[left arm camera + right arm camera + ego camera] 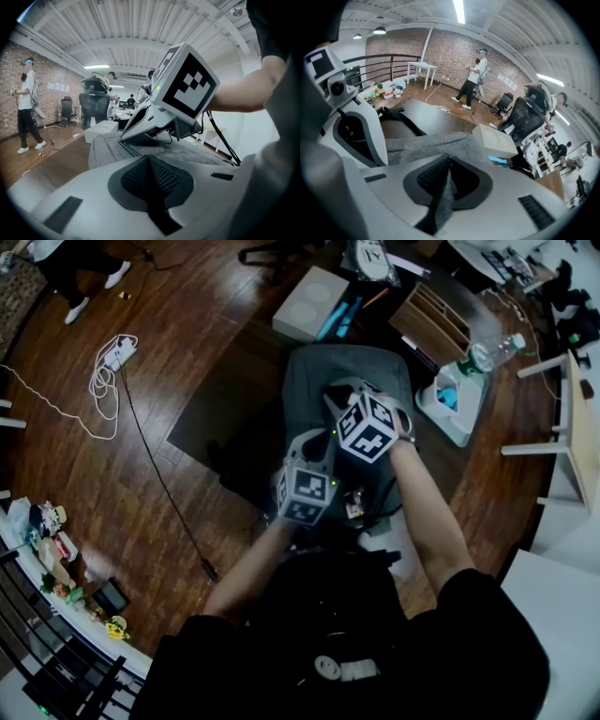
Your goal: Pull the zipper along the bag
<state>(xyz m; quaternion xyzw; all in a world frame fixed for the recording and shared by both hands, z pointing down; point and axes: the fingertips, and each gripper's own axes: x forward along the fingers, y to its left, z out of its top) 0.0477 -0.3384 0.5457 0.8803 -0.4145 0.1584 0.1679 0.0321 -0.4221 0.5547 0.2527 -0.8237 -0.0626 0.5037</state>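
Note:
A grey bag (319, 381) lies on a dark mat in the head view, right in front of me. My right gripper (339, 395) rests on top of it. In the right gripper view the right gripper (449, 164) is shut on a strip of the bag's grey fabric (443, 199), which runs down between the pads. My left gripper (323, 439) sits nearer to me, at the bag's near end. Its pads (161, 178) meet in the left gripper view and nothing shows between them. Ahead of it a dark zipper line (127, 145) runs along the bag (110, 145) under the right gripper (123, 139).
A white box (309, 304) lies beyond the bag. A white tub (450, 404) with a bottle stands to the right. A cable and power strip (112, 357) trail over the wooden floor at the left. A person (27, 108) walks at the back, near office chairs (93, 105).

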